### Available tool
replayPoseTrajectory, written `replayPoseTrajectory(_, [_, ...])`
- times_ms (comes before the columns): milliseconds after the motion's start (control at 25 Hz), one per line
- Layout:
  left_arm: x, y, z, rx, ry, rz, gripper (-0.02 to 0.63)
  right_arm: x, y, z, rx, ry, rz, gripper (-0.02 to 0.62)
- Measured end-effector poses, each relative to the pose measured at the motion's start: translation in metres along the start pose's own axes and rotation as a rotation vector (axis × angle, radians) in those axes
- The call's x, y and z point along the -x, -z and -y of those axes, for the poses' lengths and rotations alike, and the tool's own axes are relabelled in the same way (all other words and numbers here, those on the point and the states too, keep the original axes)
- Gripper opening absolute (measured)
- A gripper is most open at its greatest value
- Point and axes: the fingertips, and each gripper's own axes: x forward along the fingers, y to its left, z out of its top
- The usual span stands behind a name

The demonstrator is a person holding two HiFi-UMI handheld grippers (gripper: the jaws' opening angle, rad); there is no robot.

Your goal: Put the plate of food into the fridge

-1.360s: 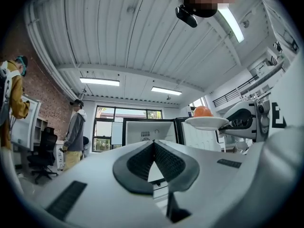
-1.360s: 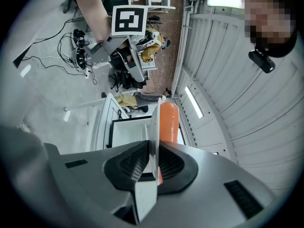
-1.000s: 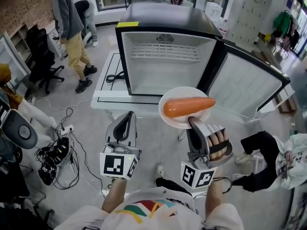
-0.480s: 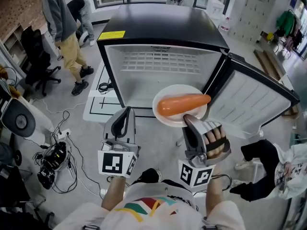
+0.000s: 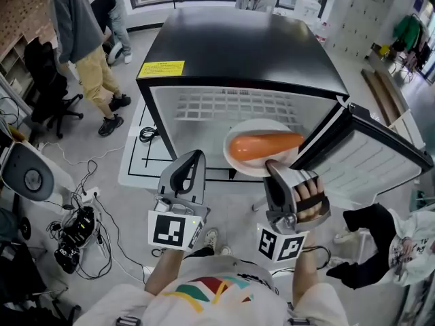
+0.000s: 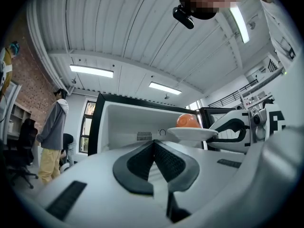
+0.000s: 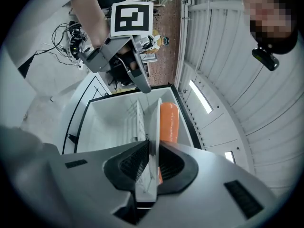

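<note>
A white plate carries an orange carrot. My right gripper is shut on the plate's near rim and holds it level at the mouth of the open black fridge. In the right gripper view the plate runs edge-on between the pads with the carrot on its right side. My left gripper hangs shut and empty to the left of the plate, just before the fridge's lower edge. In the left gripper view the plate and carrot show to the right.
The fridge door stands swung open to the right. A wire shelf sits inside the white fridge interior. A low white table stands under the fridge. People stand at the back left; cables lie on the floor at left.
The fridge has come nearer and its opening now sits right behind the plate. Both grippers have moved forward with it; the grip on the plate is unchanged.
</note>
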Motion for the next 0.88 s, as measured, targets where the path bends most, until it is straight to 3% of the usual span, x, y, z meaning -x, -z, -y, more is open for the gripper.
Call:
replayPoseTrajectory(560, [-0.043, 0.018, -0.031, -0.015, 0.031, -0.017, 0.005, -0.058, 0.004, -0.012, 0.035, -0.061, -0.038, 0.044])
replayPoseTrajectory(880, [-0.054, 0.024, -0.036, -0.004, 0.038, -0.027, 0.005, -0.075, 0.015, -0.026, 0.051, -0.159, -0.073, 0.046])
